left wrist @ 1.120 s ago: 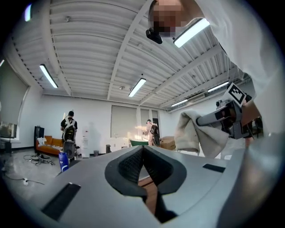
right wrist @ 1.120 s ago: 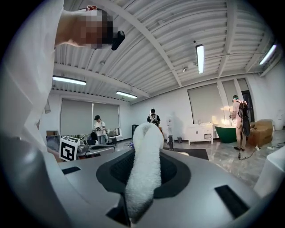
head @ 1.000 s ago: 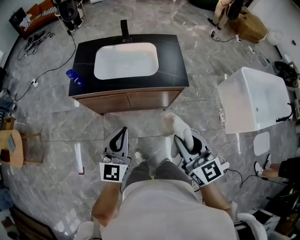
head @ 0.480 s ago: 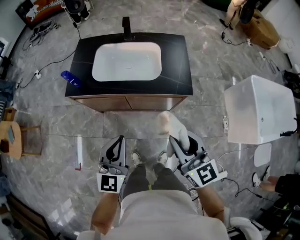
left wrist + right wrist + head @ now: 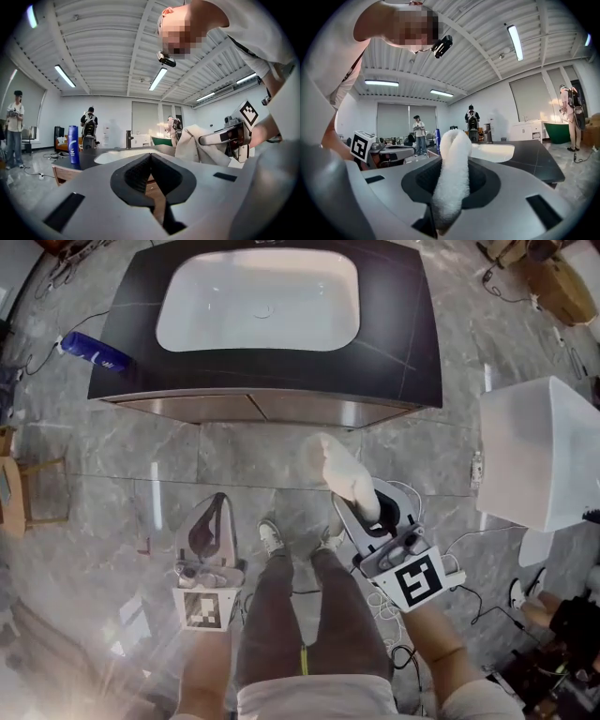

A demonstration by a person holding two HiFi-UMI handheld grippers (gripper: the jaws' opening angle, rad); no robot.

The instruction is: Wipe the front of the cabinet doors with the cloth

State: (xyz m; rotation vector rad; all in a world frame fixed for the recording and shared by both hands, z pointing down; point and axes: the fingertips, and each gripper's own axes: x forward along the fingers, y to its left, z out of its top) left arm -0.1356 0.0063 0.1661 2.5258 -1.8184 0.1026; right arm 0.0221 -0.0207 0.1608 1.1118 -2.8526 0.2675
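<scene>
The wooden cabinet doors [image 5: 253,409] show as a narrow strip under the black countertop [image 5: 403,343] with its white sink [image 5: 258,298]. My right gripper [image 5: 361,512] is shut on a white cloth [image 5: 336,468], which sticks out ahead of the jaws, a short way from the doors. In the right gripper view the cloth [image 5: 452,173] stands up between the pads. My left gripper [image 5: 214,507] hangs lower left, shut and empty. From the left gripper view, its jaws meet with nothing between them, and a door corner [image 5: 63,174] shows behind.
A blue bottle [image 5: 91,348] lies on the countertop's left end. A white tub [image 5: 544,451] stands at the right, with cables [image 5: 469,540] on the floor near it. A wooden stool [image 5: 14,493] is at the far left. People stand in the background [image 5: 418,133].
The cabinet has grown larger and nearer in the head view as the person stepped forward. Both grippers moved with them. The cloth stays in the right gripper.
</scene>
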